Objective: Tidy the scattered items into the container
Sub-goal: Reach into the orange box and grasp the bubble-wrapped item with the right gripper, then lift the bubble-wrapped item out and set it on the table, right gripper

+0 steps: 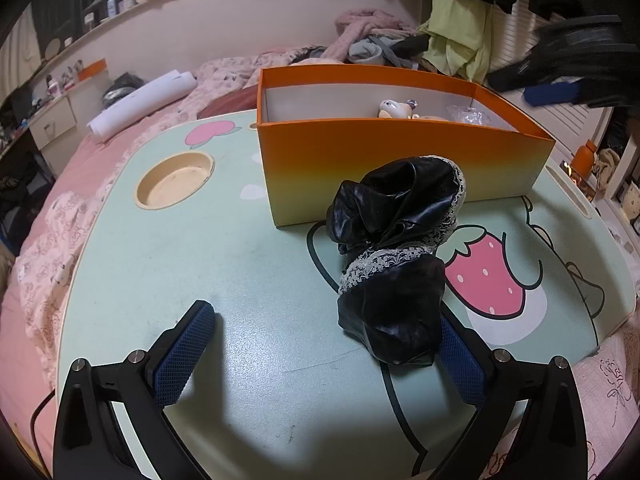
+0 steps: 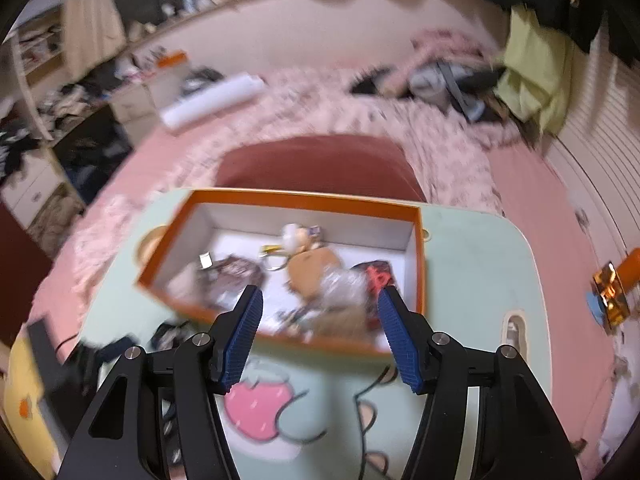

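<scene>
Status: the task is well advanced. The orange box (image 2: 416,264) stands on the mint lap table (image 1: 200,280) and already holds several items: a small figurine (image 1: 394,109), a brown plush piece (image 2: 314,264), a crinkled clear wrapper (image 2: 344,284), a dark packet (image 2: 234,276) and a red-marked item (image 2: 376,274). The right wrist view is blurred, so finer identification is not possible.

Remaining: one item is visible outside the box, the black lace-trimmed garment (image 1: 394,264). It lies crumpled on the table, its upper end touching the near wall of the box at the 12 o'clock side, its lower end between the fingers of the left gripper (image 1: 320,356). No other loose item shows on the table surface.

Left gripper: fingers spread wide. The right-hand finger stands just behind the garment's lower edge; contact cannot be confirmed. The left-hand finger is well apart from it. Nothing is pinched.

Right gripper (image 2: 320,336): raised above the near edge of the box, fingers partly spread, nothing between them.

Obstructions: the near box wall stands directly behind the garment, so the garment probably needs lifting over the rim. The cup recess (image 1: 174,180) at 10 o'clock is clear of the path. A paper roll (image 1: 142,98) and a clothing heap (image 1: 380,42) lie on the bed beyond the table, out of the way.
</scene>
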Action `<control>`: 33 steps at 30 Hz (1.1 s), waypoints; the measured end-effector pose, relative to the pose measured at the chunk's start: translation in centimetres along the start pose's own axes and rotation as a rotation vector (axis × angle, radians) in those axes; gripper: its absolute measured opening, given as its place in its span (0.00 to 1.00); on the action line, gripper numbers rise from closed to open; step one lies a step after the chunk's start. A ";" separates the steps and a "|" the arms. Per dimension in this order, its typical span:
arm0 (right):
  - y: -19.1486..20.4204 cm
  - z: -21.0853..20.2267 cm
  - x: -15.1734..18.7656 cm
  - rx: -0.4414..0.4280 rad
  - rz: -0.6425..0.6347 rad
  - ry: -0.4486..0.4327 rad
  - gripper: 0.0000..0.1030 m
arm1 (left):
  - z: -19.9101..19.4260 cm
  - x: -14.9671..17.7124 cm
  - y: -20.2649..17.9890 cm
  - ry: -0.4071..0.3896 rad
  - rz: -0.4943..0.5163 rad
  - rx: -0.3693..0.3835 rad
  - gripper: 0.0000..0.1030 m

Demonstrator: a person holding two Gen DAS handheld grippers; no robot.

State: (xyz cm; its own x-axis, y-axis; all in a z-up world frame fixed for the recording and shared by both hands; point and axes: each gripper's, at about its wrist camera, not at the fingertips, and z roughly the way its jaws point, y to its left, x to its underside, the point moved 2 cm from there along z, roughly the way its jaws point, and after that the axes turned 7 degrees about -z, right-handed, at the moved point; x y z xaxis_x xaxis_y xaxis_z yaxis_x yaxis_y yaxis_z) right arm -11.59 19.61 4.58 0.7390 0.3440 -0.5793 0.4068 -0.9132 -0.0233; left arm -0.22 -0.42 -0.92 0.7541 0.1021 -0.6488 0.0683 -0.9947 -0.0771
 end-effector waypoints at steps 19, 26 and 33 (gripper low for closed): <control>-0.2 -3.2 0.4 -0.112 -0.007 -0.113 0.32 | 0.0 0.1 0.0 -0.003 0.002 -0.001 1.00; 2.8 -1.8 7.3 -0.197 -0.061 -0.024 0.32 | 0.0 0.1 0.0 -0.004 0.002 -0.001 1.00; 2.9 1.7 10.1 -0.202 0.001 -0.064 0.37 | 0.1 0.1 0.1 -0.005 0.001 -0.001 1.00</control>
State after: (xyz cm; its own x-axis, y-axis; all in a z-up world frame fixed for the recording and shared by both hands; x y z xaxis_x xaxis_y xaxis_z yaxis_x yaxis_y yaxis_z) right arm -3.89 20.03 -2.73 0.7065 0.3227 -0.6298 0.5100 -0.8492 0.1370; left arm -0.19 -0.49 -1.04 0.7510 0.1007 -0.6526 0.0677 -0.9948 -0.0755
